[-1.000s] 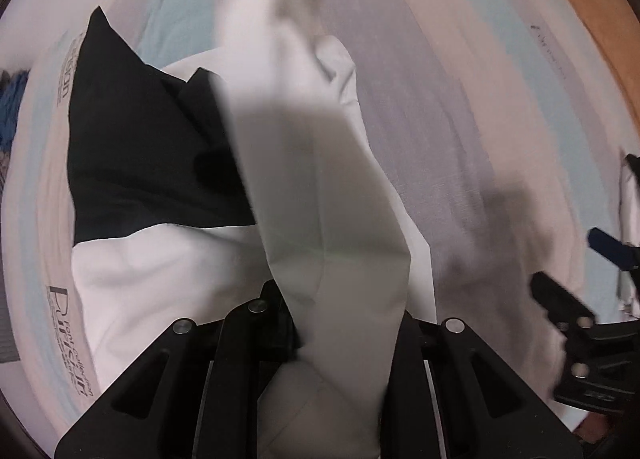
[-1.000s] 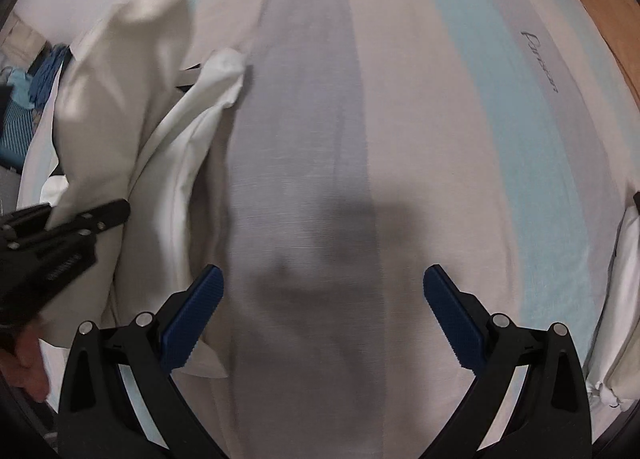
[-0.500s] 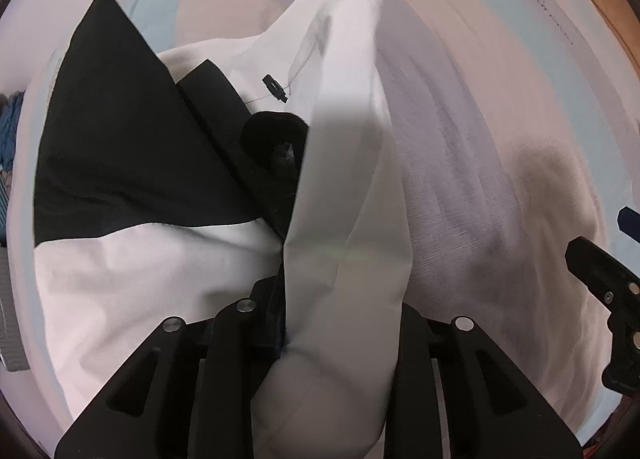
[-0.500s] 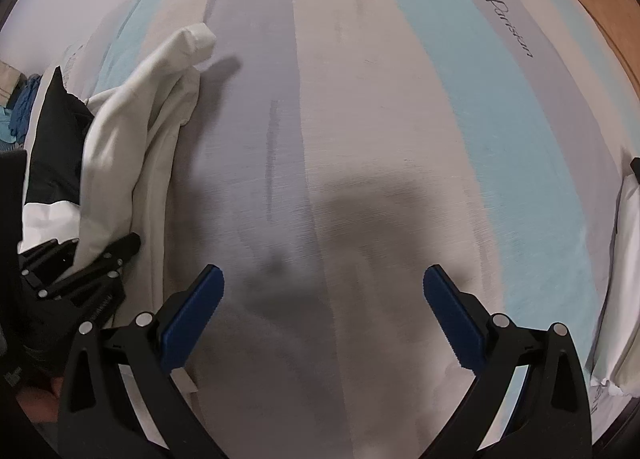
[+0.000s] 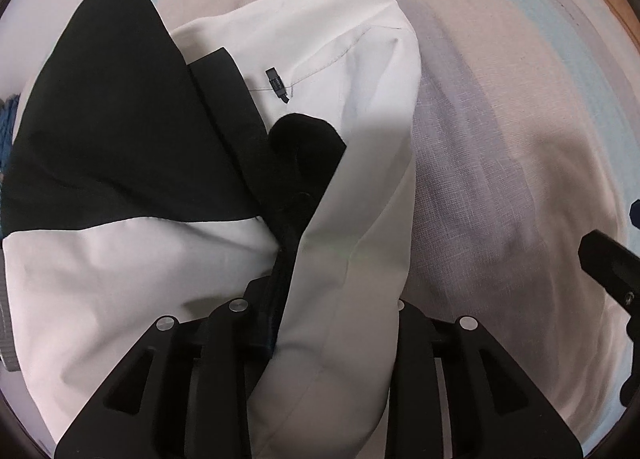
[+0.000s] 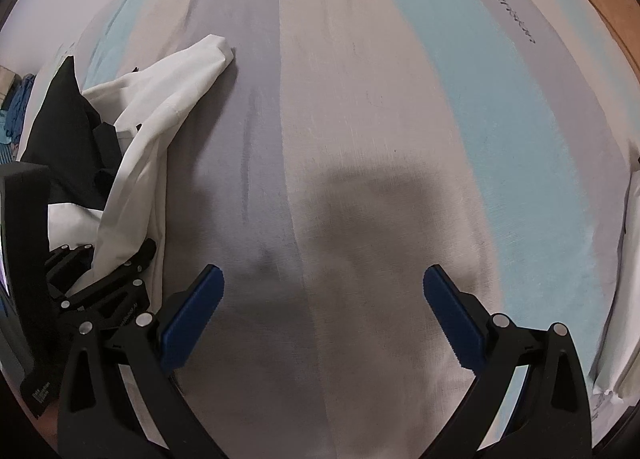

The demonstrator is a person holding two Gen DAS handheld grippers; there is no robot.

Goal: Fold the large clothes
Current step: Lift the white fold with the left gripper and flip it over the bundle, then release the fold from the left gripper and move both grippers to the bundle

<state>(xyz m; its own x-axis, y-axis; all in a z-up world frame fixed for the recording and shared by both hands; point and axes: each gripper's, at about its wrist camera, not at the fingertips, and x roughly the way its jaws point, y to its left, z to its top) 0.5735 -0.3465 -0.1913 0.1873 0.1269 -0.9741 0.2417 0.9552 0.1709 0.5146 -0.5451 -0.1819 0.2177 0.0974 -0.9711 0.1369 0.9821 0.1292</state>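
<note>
From the left wrist, the left gripper [image 5: 332, 323] points steeply down with a white sleeve [image 5: 352, 259] of the black-and-white jacket [image 5: 120, 179] lying between its 2 black fingers [image 5: 228, 339]; the jaws are opening, and whether the pads still press the fabric cannot be told, since the cloth covers them. The jacket lies bunched on the striped bedsheet [image 5: 500, 139], its black panel to the left, a small black zipper pull [image 5: 276, 84] on the white part above. The tip of the other gripper pokes in at the right edge. From the right wrist, the right gripper [image 6: 322, 313] hangs over bare sheet [image 6: 360, 139] with its 2 blue pads [image 6: 192, 315] spread wide and nothing between them. The jacket [image 6: 160, 107] sits at the left, beside the left gripper [image 6: 100, 279], 1 white sleeve end reaching onto a grey stripe.
</note>
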